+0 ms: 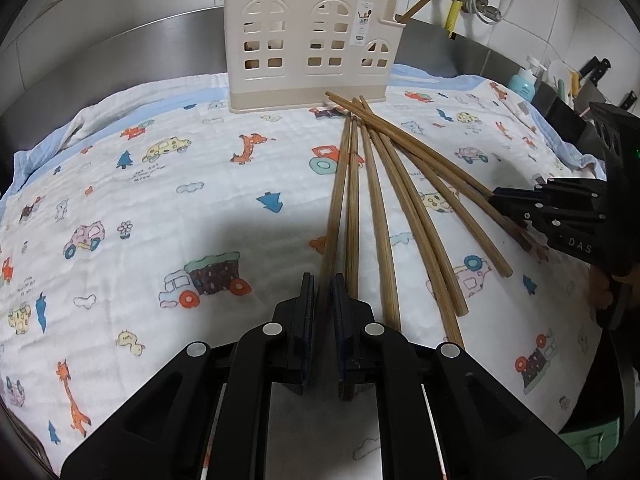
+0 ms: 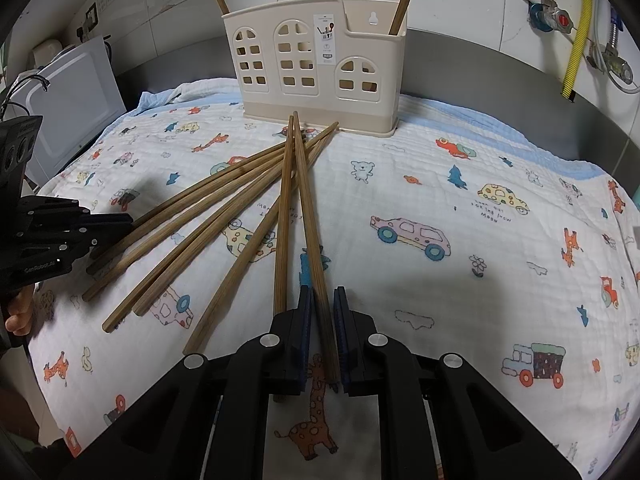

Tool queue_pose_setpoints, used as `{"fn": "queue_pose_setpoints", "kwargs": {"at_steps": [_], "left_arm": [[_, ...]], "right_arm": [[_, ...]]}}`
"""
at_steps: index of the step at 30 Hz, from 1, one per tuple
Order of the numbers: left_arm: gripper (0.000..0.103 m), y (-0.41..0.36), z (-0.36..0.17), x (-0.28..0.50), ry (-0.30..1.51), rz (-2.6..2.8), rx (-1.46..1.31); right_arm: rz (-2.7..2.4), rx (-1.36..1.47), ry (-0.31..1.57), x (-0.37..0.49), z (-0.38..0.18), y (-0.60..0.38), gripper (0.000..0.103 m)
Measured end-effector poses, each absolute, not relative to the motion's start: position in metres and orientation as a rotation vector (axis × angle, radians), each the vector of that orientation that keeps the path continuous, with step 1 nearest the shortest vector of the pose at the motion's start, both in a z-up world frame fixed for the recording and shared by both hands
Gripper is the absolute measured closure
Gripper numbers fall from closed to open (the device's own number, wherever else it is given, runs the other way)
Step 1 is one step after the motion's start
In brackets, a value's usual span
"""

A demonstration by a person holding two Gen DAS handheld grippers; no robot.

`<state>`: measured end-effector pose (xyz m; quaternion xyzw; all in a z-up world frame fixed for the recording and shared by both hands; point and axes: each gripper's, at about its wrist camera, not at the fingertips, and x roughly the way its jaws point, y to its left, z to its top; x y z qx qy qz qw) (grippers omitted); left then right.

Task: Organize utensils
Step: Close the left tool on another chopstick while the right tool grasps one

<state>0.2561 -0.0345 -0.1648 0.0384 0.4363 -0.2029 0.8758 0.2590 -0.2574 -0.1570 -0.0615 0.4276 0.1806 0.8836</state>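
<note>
Here, what we see:
Left gripper (image 1: 323,280): we see its fingers set on either side of the thick end of the leftmost chopstick (image 1: 335,200), with a narrow gap on each side; whether the pads press the wood we cannot tell.
Right gripper (image 2: 323,292): its fingers straddle the butt of the rightmost chopstick (image 2: 310,216), apart and not clenched on it; the stick lies on the cloth between them.
Chopsticks (image 2: 208,216): we count seven wooden ones fanned out on the cloth, thin tips crossing in a cluster just in front of the holder, thick ends spread toward us.
Holder (image 2: 316,64): a cream plastic caddy with window cut-outs stands upright at the far edge of the cloth; we see two chopsticks already standing in it, one at each end, leaning outward.
Cloth (image 2: 460,208): a white quilted towel printed with cars, giraffes and trees covers the worktop.
Background: we see a steel backsplash, white tiles and valves with a yellow hose (image 2: 576,44).
</note>
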Motion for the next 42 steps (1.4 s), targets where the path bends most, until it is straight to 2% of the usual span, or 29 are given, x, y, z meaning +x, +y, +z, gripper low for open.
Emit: {"fn": "queue_pose_setpoints", "kwargs": {"at_steps": [18,31,42], "left_arm": [[0.096,-0.028,-0.149,0.247,0.869,-0.403,0.074],[0.099,-0.021,-0.098,0.229,0.727,-0.409,0.05],[0.097,-0.019,-0.138,0.232,0.866,-0.42,0.051]], "right_arm": [[0.348,-0.139,0.862,0.252,-0.147,-0.26,0.096],[0.333,-0.102,0.684,0.229,-0.079,-0.263,0.096],[0.335,-0.093,0.669,0.228,-0.074,-0.26,0.096]]}}
